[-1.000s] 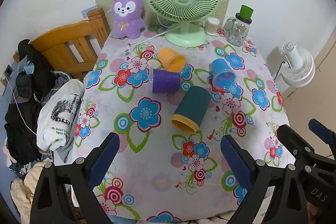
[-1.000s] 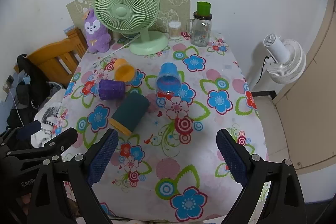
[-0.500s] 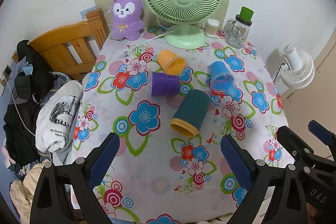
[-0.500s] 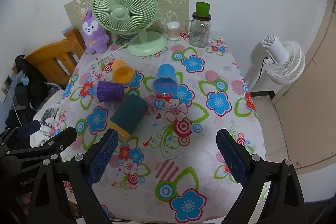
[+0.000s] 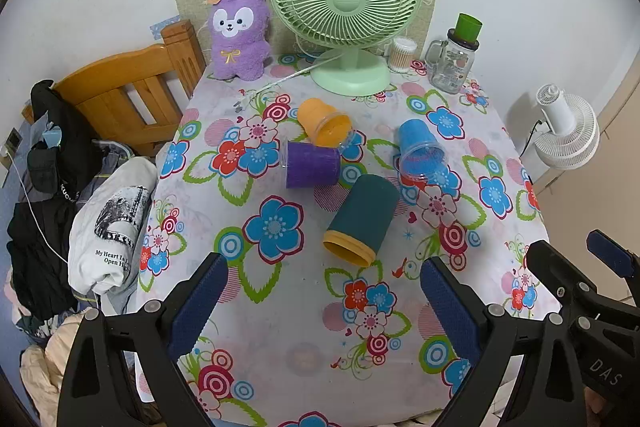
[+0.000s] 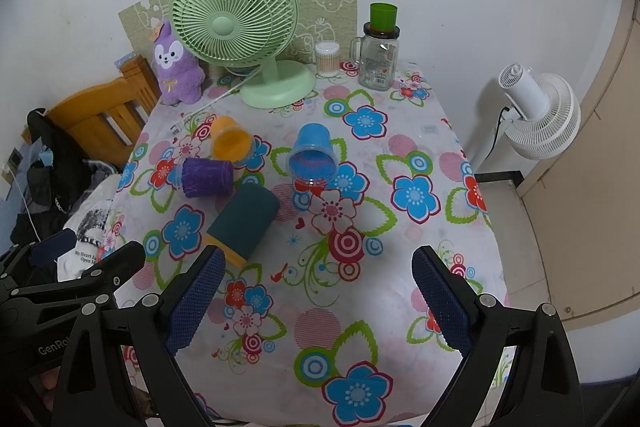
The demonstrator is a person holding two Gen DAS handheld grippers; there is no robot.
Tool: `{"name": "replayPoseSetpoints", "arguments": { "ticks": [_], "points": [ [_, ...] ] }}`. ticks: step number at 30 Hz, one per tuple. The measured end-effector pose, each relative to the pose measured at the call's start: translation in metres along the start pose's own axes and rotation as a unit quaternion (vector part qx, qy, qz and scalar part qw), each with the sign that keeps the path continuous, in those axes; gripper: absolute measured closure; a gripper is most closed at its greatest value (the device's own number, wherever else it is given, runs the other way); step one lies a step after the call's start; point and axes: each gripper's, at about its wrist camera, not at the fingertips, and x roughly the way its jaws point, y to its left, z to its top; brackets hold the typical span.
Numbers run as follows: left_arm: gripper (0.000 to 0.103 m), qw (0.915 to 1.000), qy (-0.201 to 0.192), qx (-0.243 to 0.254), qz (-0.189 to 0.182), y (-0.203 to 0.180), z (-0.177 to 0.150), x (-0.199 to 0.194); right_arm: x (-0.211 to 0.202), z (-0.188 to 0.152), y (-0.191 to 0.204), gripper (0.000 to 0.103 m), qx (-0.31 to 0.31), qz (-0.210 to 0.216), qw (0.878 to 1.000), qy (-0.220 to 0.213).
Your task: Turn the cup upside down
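Observation:
Several cups lie on their sides on the floral tablecloth (image 5: pixel 280 327): a dark teal cup with a yellow rim (image 5: pixel 362 219) (image 6: pixel 243 221), a purple cup (image 5: pixel 312 165) (image 6: pixel 207 177), an orange cup (image 5: pixel 325 121) (image 6: pixel 231 141) and a blue cup (image 5: pixel 420 149) (image 6: pixel 313 153). My left gripper (image 5: pixel 324 305) is open and empty above the table's near edge, in front of the teal cup. My right gripper (image 6: pixel 316 301) is open and empty, to the right of the left one (image 6: pixel 72 287).
A green desk fan (image 5: pixel 346 7) (image 6: pixel 236 27), a purple plush toy (image 5: pixel 239 31), a cotton-swab jar (image 5: pixel 403 55) and a glass jar with a green cap (image 5: pixel 454 61) stand along the back wall. A wooden chair (image 5: pixel 132 87) with clothes (image 5: pixel 60 187) is at the left; a white fan (image 6: pixel 536 111) stands at the right.
Both grippers have drawn back and up a little, so the table looks slightly farther. The cups have not moved. Both grippers stay open.

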Motion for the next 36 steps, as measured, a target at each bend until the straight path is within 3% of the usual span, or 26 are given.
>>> {"name": "replayPoseSetpoints", "arguments": {
  "ticks": [11, 36],
  "points": [
    [0.005, 1.0000, 0.001, 0.002, 0.002, 0.003, 0.011, 0.005, 0.004, 0.006, 0.001, 0.007, -0.004, 0.000, 1.000, 0.004],
    [0.005, 0.9993, 0.026, -0.016, 0.022, 0.013, 0.094, 0.068, 0.084, 0.105, 0.014, 0.007, -0.038, 0.011, 0.998, 0.040]
  ]
}}
